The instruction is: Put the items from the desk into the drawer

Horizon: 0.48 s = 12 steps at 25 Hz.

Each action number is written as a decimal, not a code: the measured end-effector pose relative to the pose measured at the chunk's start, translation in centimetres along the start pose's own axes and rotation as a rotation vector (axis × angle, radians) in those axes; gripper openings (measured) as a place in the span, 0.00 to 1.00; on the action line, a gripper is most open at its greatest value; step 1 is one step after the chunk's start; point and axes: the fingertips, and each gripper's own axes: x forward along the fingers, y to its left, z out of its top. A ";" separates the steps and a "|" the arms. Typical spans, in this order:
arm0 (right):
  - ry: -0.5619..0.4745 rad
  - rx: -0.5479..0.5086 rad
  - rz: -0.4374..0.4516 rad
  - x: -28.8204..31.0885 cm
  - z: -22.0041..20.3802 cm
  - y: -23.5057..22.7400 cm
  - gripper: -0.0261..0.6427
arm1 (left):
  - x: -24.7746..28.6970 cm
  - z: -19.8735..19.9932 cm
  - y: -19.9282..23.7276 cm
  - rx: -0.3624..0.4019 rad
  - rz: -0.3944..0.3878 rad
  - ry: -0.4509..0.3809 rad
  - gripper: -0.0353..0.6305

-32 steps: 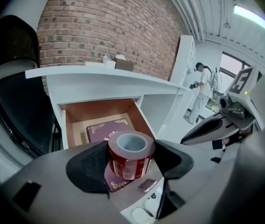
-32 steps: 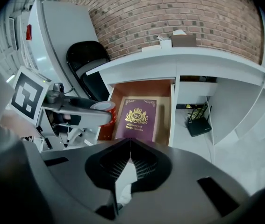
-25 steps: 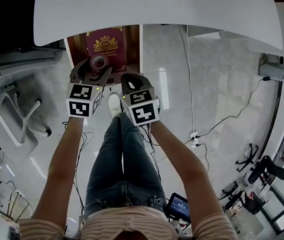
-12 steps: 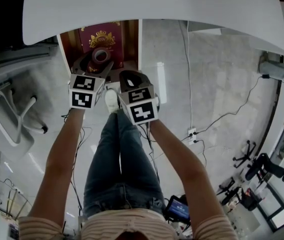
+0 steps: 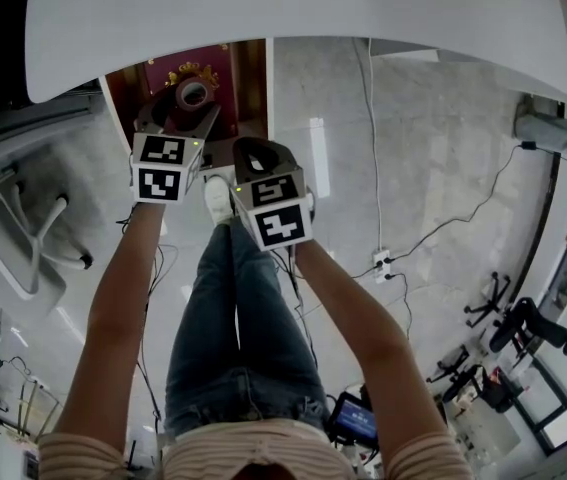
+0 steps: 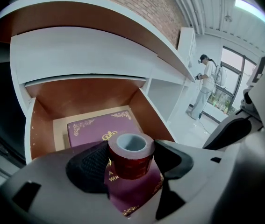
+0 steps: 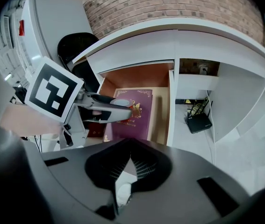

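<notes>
**A:** Top of the head view?

**B:** Spanned by a white curved table (image 5: 293, 18). Below its left end, looks down into an open drawer (image 5: 255, 73) with brown walls and a gold-printed maroon book (image 5: 168, 68) lying flat inside.

**A:** And the left hand-held gripper (image 5: 191, 106)?

**B:** Clamped on a dark red tape roll (image 6: 130, 155), with one jaw pressed to each side and the hollow core facing up. Held over the near part of the maroon book, at the drawer's front, upper left of the head view. Cannot tell whether touching the book.

**A:** The right hand-held gripper (image 5: 255, 151)?

**B:** Just right of the left one and slightly lower in the frame, outside the drawer. Jaws drawn together at the tips, gripping nothing.

**A:** Around the room?

**B:** Glossy pale grey marbled floor (image 5: 443, 148), crossed by thin dark cables (image 5: 463, 223) running to a power strip (image 5: 385, 268) right of centre. At far left, a white tubular frame (image 5: 23, 258). Behind the table, in the right gripper view, a red brick wall (image 7: 169, 3). Under the table's right half, a small black device (image 7: 197, 122) on the floor. Far off by bright windows, at the right of the left gripper view, a standing person (image 6: 204, 85). Down the middle of the head view, blue jeans (image 5: 243, 338) and bare forearms.
</notes>
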 end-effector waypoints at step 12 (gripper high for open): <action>-0.003 -0.014 0.004 -1.1 0.4 1.3 0.06 | -1.2 0.1 1.1 0.009 0.051 0.011 0.51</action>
